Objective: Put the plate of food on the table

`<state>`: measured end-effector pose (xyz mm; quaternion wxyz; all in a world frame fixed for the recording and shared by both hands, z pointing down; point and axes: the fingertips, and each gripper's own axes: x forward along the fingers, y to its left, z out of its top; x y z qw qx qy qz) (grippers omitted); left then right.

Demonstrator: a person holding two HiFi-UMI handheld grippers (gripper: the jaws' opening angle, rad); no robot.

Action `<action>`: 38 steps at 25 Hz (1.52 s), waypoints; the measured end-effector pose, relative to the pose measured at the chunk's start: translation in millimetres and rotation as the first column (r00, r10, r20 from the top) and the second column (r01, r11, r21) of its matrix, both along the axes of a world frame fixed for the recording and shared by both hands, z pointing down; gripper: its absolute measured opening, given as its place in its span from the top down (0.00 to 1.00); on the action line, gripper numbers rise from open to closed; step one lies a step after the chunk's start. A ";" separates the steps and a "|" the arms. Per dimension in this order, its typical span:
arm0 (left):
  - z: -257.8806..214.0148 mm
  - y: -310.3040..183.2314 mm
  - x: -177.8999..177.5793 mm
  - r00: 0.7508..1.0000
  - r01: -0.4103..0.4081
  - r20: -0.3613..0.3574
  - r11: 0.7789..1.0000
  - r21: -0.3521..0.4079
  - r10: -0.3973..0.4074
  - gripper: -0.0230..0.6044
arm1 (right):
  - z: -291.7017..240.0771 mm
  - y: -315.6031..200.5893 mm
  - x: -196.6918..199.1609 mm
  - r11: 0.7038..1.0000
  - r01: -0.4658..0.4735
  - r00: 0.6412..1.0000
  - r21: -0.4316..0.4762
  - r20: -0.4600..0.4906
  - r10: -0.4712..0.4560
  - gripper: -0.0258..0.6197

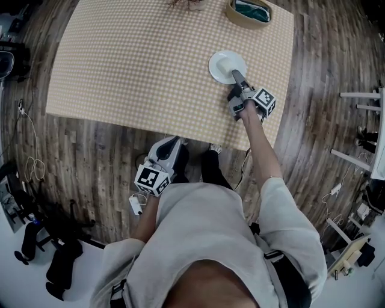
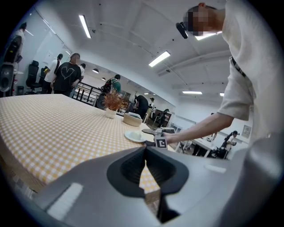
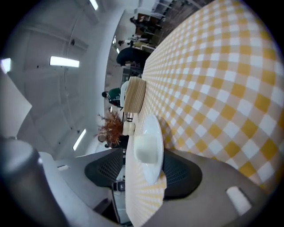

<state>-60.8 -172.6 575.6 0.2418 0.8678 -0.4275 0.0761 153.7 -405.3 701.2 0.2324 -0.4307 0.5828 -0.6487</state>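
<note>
A white plate (image 1: pixel 225 65) lies flat on the yellow-checked table (image 1: pixel 120 60), near its right front corner. In the right gripper view a pale white block of food (image 3: pixel 147 148) sits on the plate (image 3: pixel 153 128). My right gripper (image 1: pixel 236 77) reaches over the table edge; its jaws stand wide apart on either side of the plate's near rim, and the pads (image 3: pixel 104 170) do not press on it. My left gripper (image 1: pixel 174 144) hangs below the table's front edge, in front of my body. It (image 2: pixel 145 165) is shut on nothing and points across the table at the plate (image 2: pixel 134 135).
A round woven basket (image 1: pixel 248 12) stands at the far right of the table, behind the plate. A small vase of dried twigs (image 2: pixel 111 103) stands beside it. Several people stand beyond the table's far side. Wooden floor surrounds the table.
</note>
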 end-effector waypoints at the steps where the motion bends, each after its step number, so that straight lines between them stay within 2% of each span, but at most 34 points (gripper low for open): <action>1: -0.3 -0.6 -0.3 1.000 0.000 0.000 1.000 0.002 0.000 0.95 | 0.2 0.8 -3.4 0.999 0.043 0.998 0.005 -0.043 -0.043 0.53; 4: -0.4 0.9 -3.0 1.000 0.002 -0.001 1.000 0.002 -0.002 0.95 | 0.8 5.6 -14.5 0.985 0.172 0.969 -0.014 -0.176 -0.172 0.51; 6: -0.2 1.8 -2.5 1.000 0.001 -0.003 1.000 0.001 -0.001 0.95 | 1.9 9.8 -19.7 0.962 0.270 0.920 -0.039 -0.286 -0.269 0.50; 7: 0.0 1.8 -1.4 1.000 -0.001 -0.004 1.000 0.002 0.001 0.95 | 3.1 12.0 -21.7 0.946 0.322 0.882 -0.049 -0.347 -0.318 0.50; 10: 0.8 0.3 3.2 1.000 -0.007 -0.008 1.000 0.001 0.007 0.95 | 7.9 19.8 -27.7 0.876 0.476 0.728 -0.078 -0.524 -0.442 0.50; 13: -0.7 -0.4 4.1 1.000 -0.014 -0.011 1.000 0.003 0.014 0.95 | 11.0 27.9 -34.2 0.802 0.585 0.570 -0.117 -0.644 -0.510 0.48; 17: -2.0 0.0 1.9 1.000 -0.016 -0.010 1.000 0.006 0.016 0.95 | 14.8 32.0 -36.4 0.760 0.626 0.434 -0.174 -0.732 -0.525 0.50; 20: -2.4 0.7 1.7 1.000 -0.015 -0.010 1.000 0.005 0.015 0.95 | 18.4 35.5 -35.2 0.727 0.644 0.273 -0.238 -0.816 -0.510 0.56; 21: -2.9 0.9 1.3 1.000 -0.015 -0.010 1.000 0.006 0.015 0.95 | 18.3 36.3 -35.2 0.726 0.644 0.253 -0.242 -0.828 -0.501 0.56; 24: -4.5 0.0 -0.7 1.000 -0.015 -0.009 1.000 0.009 0.015 0.95 | 17.4 37.0 -32.8 0.738 0.632 0.268 -0.237 -0.827 -0.495 0.61; 26: -4.4 -1.4 -1.8 1.000 -0.014 -0.008 1.000 0.008 0.014 0.95 | 17.9 38.5 -31.3 0.734 0.632 0.259 -0.249 -0.824 -0.503 0.63; 32: -7.5 -1.7 4.1 1.000 -0.026 -0.017 1.000 0.011 0.026 0.95 | 18.4 47.0 -19.0 0.757 0.597 0.258 -0.265 -0.830 -0.494 0.79; 35: -7.8 -1.9 8.2 0.999 -0.033 -0.017 0.999 0.015 0.033 0.95 | 18.6 52.4 -11.1 0.777 0.572 0.255 -0.263 -0.844 -0.473 0.93; 38: -7.1 -1.7 12.6 0.999 -0.042 -0.016 0.999 0.017 0.042 0.95 | 20.4 63.0 -3.7 0.786 0.563 0.257 -0.257 -0.849 -0.461 0.96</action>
